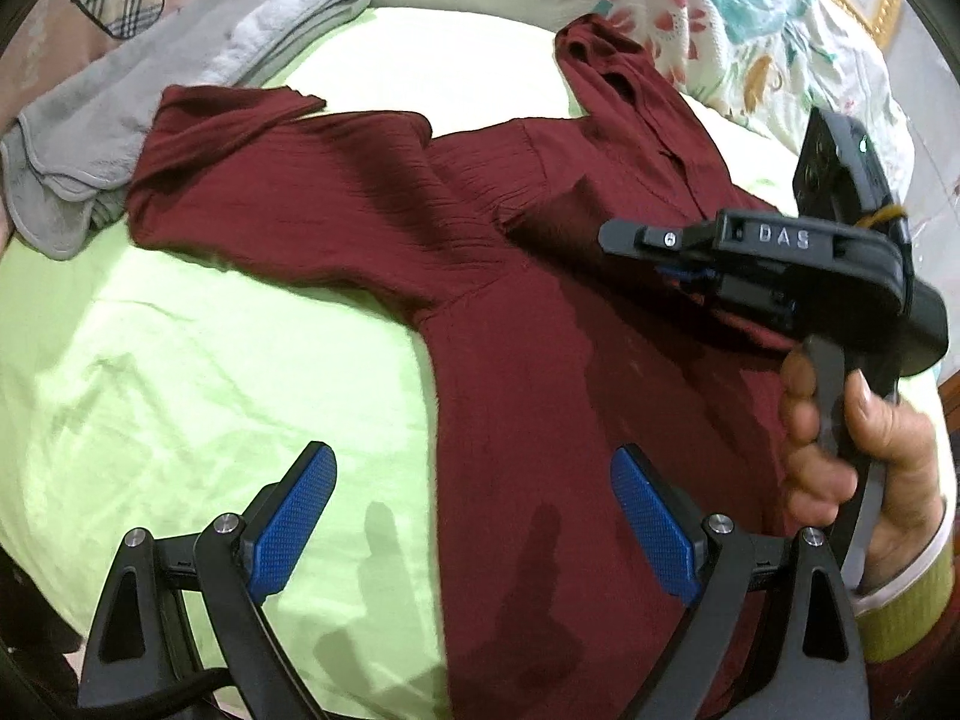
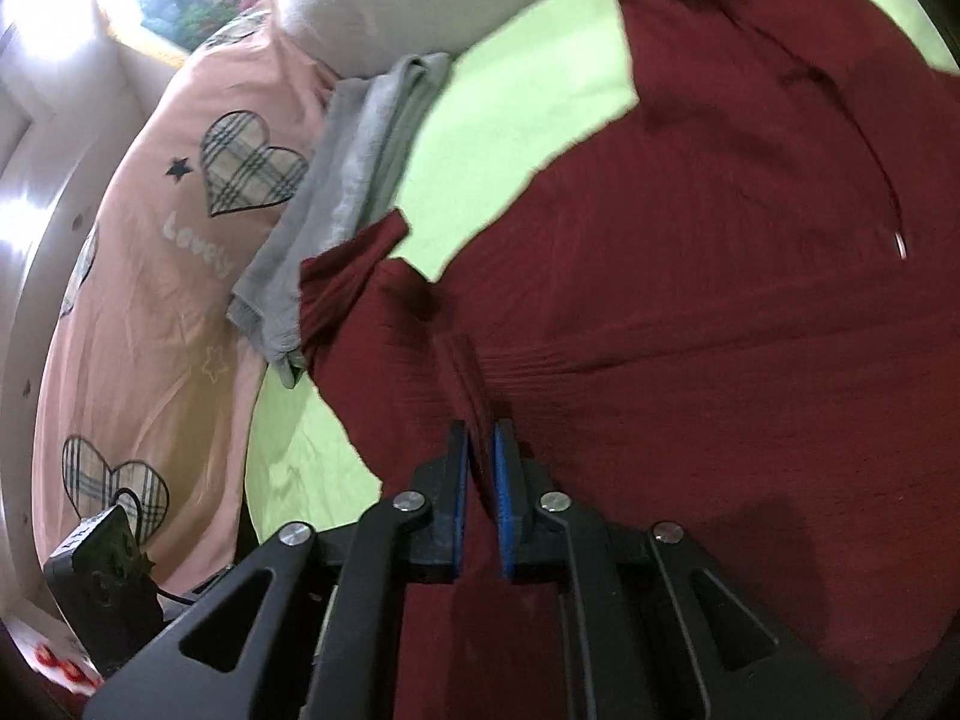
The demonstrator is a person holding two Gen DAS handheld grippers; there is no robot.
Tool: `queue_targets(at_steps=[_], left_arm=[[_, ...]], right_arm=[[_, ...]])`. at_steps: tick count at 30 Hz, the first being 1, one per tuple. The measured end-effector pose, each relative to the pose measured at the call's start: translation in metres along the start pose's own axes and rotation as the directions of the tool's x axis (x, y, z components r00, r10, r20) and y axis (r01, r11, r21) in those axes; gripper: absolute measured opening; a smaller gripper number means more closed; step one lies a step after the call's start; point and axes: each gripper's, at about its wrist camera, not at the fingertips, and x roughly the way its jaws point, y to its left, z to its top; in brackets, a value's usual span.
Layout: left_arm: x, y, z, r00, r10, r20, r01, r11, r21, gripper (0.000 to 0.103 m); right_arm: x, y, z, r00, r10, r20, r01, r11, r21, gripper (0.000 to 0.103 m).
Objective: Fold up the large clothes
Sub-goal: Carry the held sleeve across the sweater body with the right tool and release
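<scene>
A large dark red garment lies spread on a light green sheet, one sleeve stretched left. My left gripper is open and empty, hovering over the garment's lower edge where it meets the sheet. My right gripper reaches in from the right above the garment's chest. In the right wrist view the right gripper is shut on a pinched ridge of the red garment, its blue pads nearly together with cloth between them.
A folded grey cloth lies at the sleeve's end, also in the right wrist view. A pink heart-print quilt is beyond it. A floral pillow sits at the back right. A black device lies at the bed's edge.
</scene>
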Motion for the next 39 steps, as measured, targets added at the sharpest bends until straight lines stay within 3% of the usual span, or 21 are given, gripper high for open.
queue_targets(at_steps=[3, 10, 12, 13, 15, 17, 18, 21, 24, 26, 29, 31, 36, 37, 39], left_arm=[[0.009, -0.004, 0.013, 1.0, -0.027, 0.0, 0.027, 1.0, -0.001, 0.094], [0.052, -0.026, 0.053, 0.996, -0.084, -0.043, 0.084, 0.996, -0.009, 0.092], [0.067, -0.033, 0.063, 0.996, -0.07, -0.055, 0.07, 0.998, 0.0, 0.084], [0.071, -0.035, 0.067, 0.996, -0.073, -0.055, 0.073, 0.997, 0.006, 0.072], [0.08, -0.042, 0.075, 0.997, -0.069, -0.045, 0.07, 0.997, 0.032, 0.054], [0.083, -0.045, 0.078, 0.998, -0.06, -0.029, 0.062, 0.997, 0.056, 0.02], [0.084, -0.048, 0.08, 0.997, -0.079, -0.023, 0.08, 0.994, 0.069, 0.013], [0.078, -0.048, 0.085, 0.997, -0.069, 0.025, 0.067, 0.995, 0.076, 0.008], [0.066, -0.029, 0.095, 0.994, -0.043, 0.098, 0.041, 0.999, 0.025, 0.008], [0.071, -0.015, 0.098, 0.996, -0.01, 0.088, 0.01, 1.0, 0.002, 0.008], [0.076, -0.008, 0.096, 0.997, -0.035, 0.068, 0.035, 0.999, -0.003, 0.008], [0.071, -0.012, 0.093, 0.996, -0.025, 0.087, 0.024, 1.0, 0.016, 0.008], [0.073, -0.011, 0.092, 0.996, -0.01, 0.089, 0.009, 1.0, 0.013, 0.008], [0.073, -0.013, 0.093, 0.996, -0.006, 0.087, 0.004, 1.0, 0.018, 0.008], [0.07, -0.016, 0.091, 0.996, -0.004, 0.088, 0.001, 0.999, 0.034, 0.008]], right_arm=[[-0.02, -0.009, -0.004, 0.999, 0.018, 0.04, -0.019, 0.999, 0.031, 0.017], [-0.108, -0.028, -0.019, 0.976, -0.083, 0.203, 0.071, 0.995, 0.063, 0.026], [-0.131, -0.036, -0.025, 0.963, -0.134, 0.235, 0.119, 0.99, 0.078, 0.026], [-0.142, -0.041, -0.028, 0.955, -0.16, 0.251, 0.142, 0.986, 0.088, 0.026], [-0.168, -0.057, -0.032, 0.93, -0.227, 0.29, 0.197, 0.972, 0.129, 0.027], [-0.189, -0.07, -0.032, 0.9, -0.3, 0.317, 0.256, 0.951, 0.173, 0.027], [-0.2, -0.078, -0.031, 0.883, -0.333, 0.332, 0.28, 0.94, 0.196, 0.027], [-0.229, -0.1, -0.026, 0.85, -0.394, 0.349, 0.313, 0.911, 0.268, 0.027], [-0.253, -0.112, -0.023, 0.81, -0.448, 0.378, 0.345, 0.886, 0.311, 0.027], [-0.265, -0.122, -0.019, 0.78, -0.49, 0.39, 0.376, 0.864, 0.333, 0.033], [-0.267, -0.139, -0.01, 0.757, -0.535, 0.376, 0.41, 0.836, 0.364, 0.039], [-0.263, -0.152, -0.002, 0.755, -0.552, 0.353, 0.43, 0.824, 0.368, 0.039], [-0.23, -0.178, 0.022, 0.801, -0.551, 0.235, 0.471, 0.822, 0.319, 0.038], [-0.224, -0.182, 0.023, 0.816, -0.537, 0.214, 0.469, 0.832, 0.296, 0.013], [-0.219, -0.182, 0.027, 0.809, -0.553, 0.199, 0.499, 0.826, 0.263, 0.007]])
